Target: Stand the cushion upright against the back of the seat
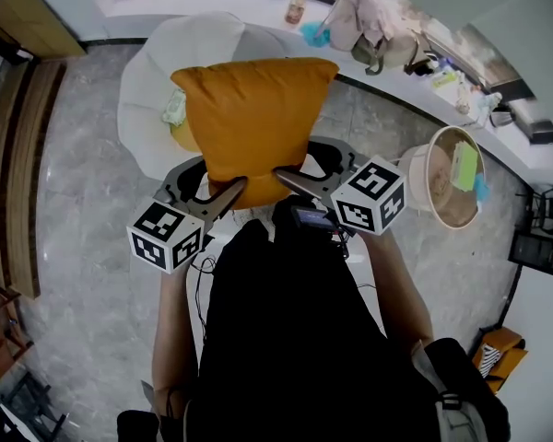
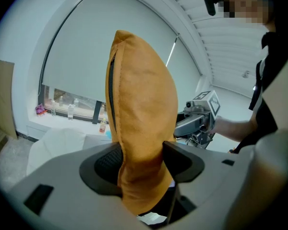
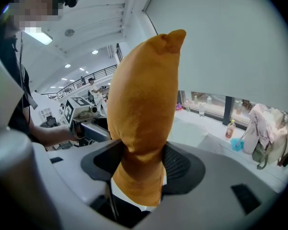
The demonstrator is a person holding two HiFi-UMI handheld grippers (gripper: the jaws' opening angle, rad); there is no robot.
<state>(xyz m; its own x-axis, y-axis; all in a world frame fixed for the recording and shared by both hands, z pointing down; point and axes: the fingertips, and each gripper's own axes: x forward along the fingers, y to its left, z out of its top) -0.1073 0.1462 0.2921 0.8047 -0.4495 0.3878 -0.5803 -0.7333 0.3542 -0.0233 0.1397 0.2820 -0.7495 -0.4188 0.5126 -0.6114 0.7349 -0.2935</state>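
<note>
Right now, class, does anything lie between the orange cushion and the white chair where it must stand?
Yes. A pale green and yellow item lies on the white chair, showing past the left edge of the orange cushion in the head view. The cushion hides how far it reaches across the seat.

Left gripper (image 1: 236, 188) and right gripper (image 1: 286, 177) clamped.

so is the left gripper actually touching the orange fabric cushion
Touching. The left gripper view shows the left gripper with both black pads pressed into the orange fabric cushion, which is pinched narrow between them.
</note>
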